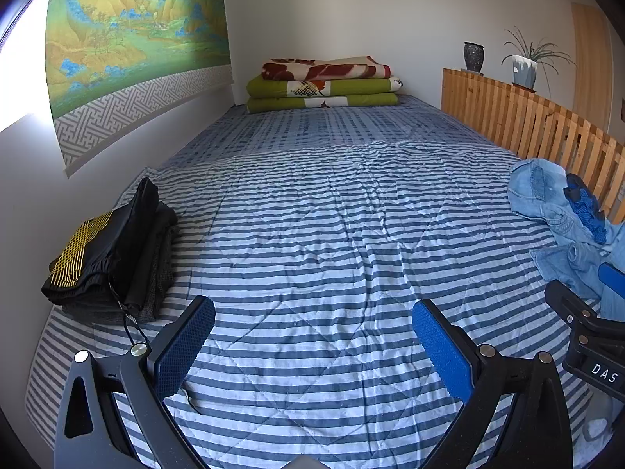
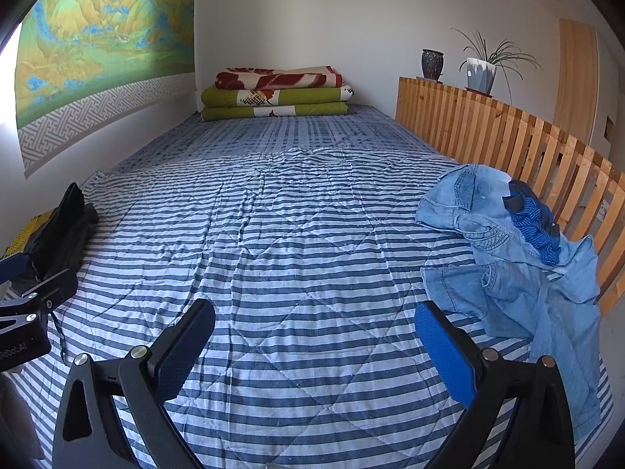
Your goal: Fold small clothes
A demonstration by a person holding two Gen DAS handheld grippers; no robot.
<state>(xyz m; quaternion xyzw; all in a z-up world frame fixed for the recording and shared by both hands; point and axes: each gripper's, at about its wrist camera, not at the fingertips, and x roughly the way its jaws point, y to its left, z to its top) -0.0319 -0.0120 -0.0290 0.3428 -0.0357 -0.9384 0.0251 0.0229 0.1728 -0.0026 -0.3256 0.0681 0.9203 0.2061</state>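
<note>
A heap of unfolded light-blue denim clothes (image 2: 511, 258) with a dark blue garment (image 2: 535, 226) on top lies at the bed's right side, against the wooden rail; the denim heap (image 1: 554, 211) also shows at the right edge of the left wrist view. A stack of folded black clothes (image 1: 113, 258) with a yellow pattern sits at the left by the wall, and the same black stack (image 2: 58, 234) appears at the left of the right wrist view. My left gripper (image 1: 312, 312) hovers open over the striped quilt, empty. My right gripper (image 2: 314, 314) is open too, empty, just left of the denim.
The striped quilt (image 1: 312, 215) covers the bed. Folded green and red blankets (image 1: 324, 84) are stacked at the far end. A slatted wooden rail (image 2: 508, 136) runs along the right with a dark vase (image 2: 432, 63) and a potted plant (image 2: 482, 66). A landscape scroll (image 1: 133, 31) hangs on the left wall.
</note>
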